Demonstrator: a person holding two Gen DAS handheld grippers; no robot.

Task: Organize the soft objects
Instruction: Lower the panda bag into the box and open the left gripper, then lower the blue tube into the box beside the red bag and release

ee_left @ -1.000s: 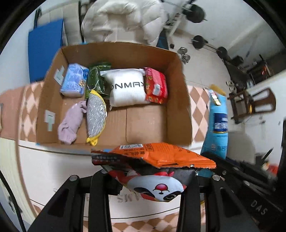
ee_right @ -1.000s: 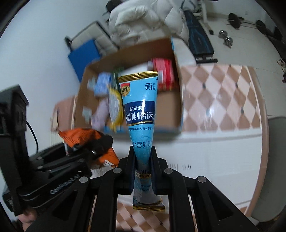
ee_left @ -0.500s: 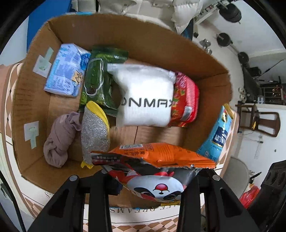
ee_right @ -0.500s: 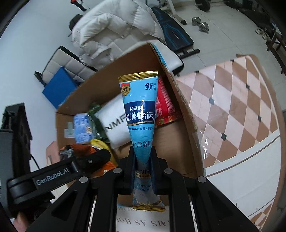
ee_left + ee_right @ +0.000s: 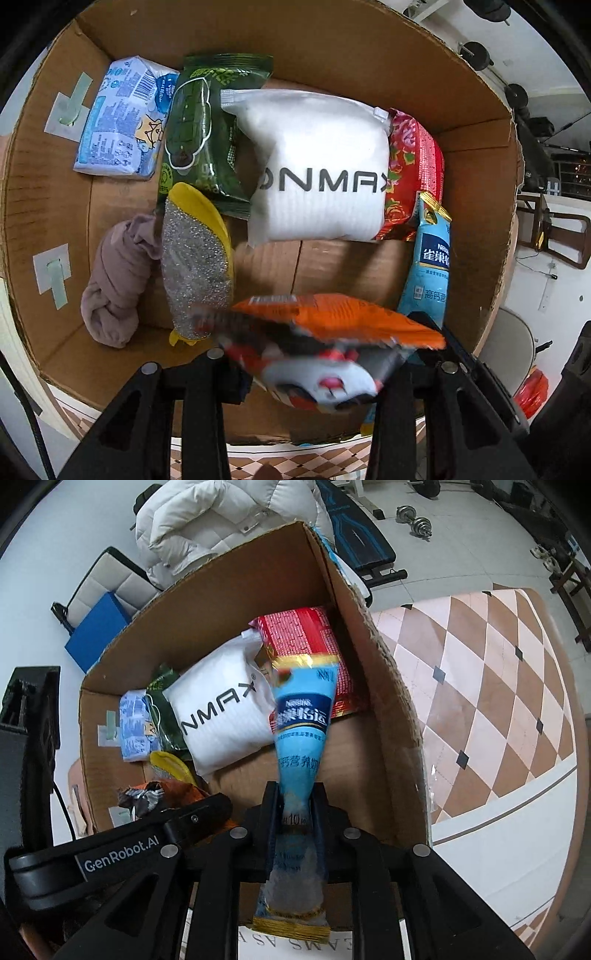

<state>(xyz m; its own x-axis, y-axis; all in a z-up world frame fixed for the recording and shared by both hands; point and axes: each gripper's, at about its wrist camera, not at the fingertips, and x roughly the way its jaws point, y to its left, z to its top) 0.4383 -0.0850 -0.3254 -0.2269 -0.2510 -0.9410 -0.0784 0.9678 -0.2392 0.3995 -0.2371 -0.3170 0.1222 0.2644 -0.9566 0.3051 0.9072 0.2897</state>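
My left gripper (image 5: 317, 369) is shut on an orange snack bag (image 5: 332, 325) and holds it over the near part of the cardboard box (image 5: 369, 48). My right gripper (image 5: 295, 805) is shut on a blue Nestle pouch (image 5: 303, 716), held upright over the box's right side; the pouch also shows in the left wrist view (image 5: 430, 258). In the box lie a white ONMAX pack (image 5: 321, 173), a red pack (image 5: 413, 166), a green pack (image 5: 199, 140), a blue tissue pack (image 5: 122, 122), a yellow scrubber (image 5: 195, 262) and a rolled sock (image 5: 118, 284).
The box (image 5: 391, 686) sits on a table with a checkered cloth (image 5: 498, 672). Behind it stand a white jacket (image 5: 221, 513), a blue board (image 5: 96, 635) and a weight bench (image 5: 354, 539). The left gripper's arm (image 5: 122, 853) lies close to my right gripper.
Both grippers have moved forward and down over the box with their bags. The blue pouch now hangs inside the box's right wall. The orange bag is blurred with motion.
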